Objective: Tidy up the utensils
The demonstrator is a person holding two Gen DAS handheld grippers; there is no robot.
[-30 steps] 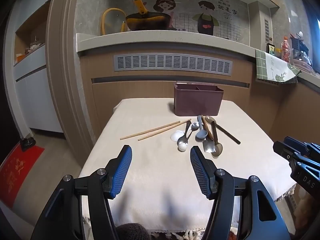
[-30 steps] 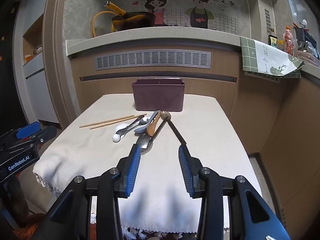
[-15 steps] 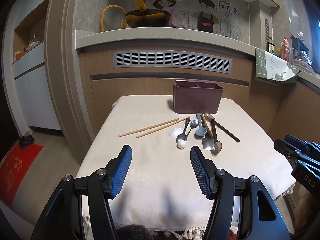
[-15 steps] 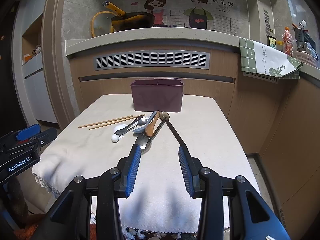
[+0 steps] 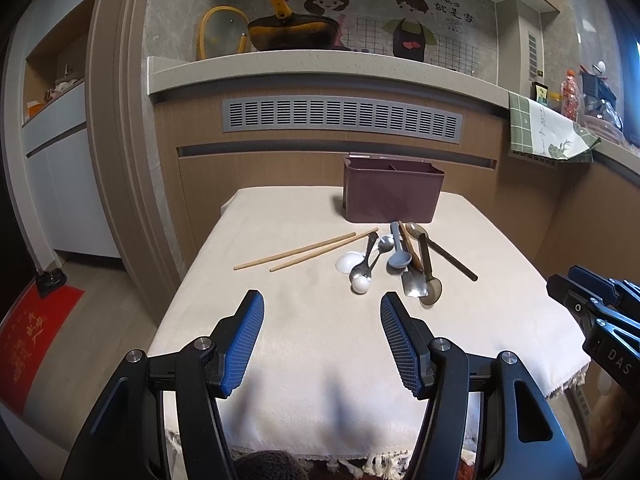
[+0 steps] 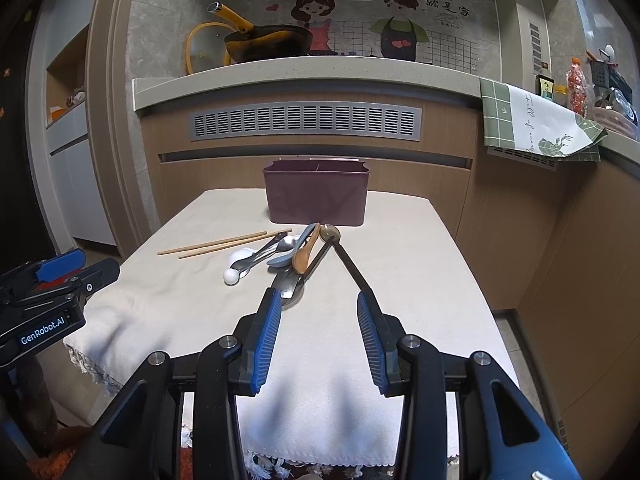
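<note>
1. The left gripper (image 5: 322, 306) hangs over the near part of the cloth-covered surface (image 5: 280, 336), its blue-padded fingers (image 5: 250, 332) spread wide with nothing between them.
2. The right gripper (image 6: 318, 306) has its fingers (image 6: 270, 320) parted as well and holds nothing; the tip of its left finger lies just in front of a flat metal spatula (image 6: 286, 286).
3. Ahead of both pairs of fingers lies a loose heap of utensils (image 5: 394, 258): metal spoons, a white ceramic spoon (image 5: 362, 284), a grey spoon (image 5: 398, 258), a wooden spoon (image 6: 306, 256) and a dark long-handled ladle (image 6: 348, 266), crossing and touching one another.
4. Two wooden chopsticks (image 5: 304, 251) lie side by side, ahead of the left gripper's left finger.
5. Beyond the heap stands a maroon divided holder (image 5: 392, 196), upright, at the far end of the surface.
</note>
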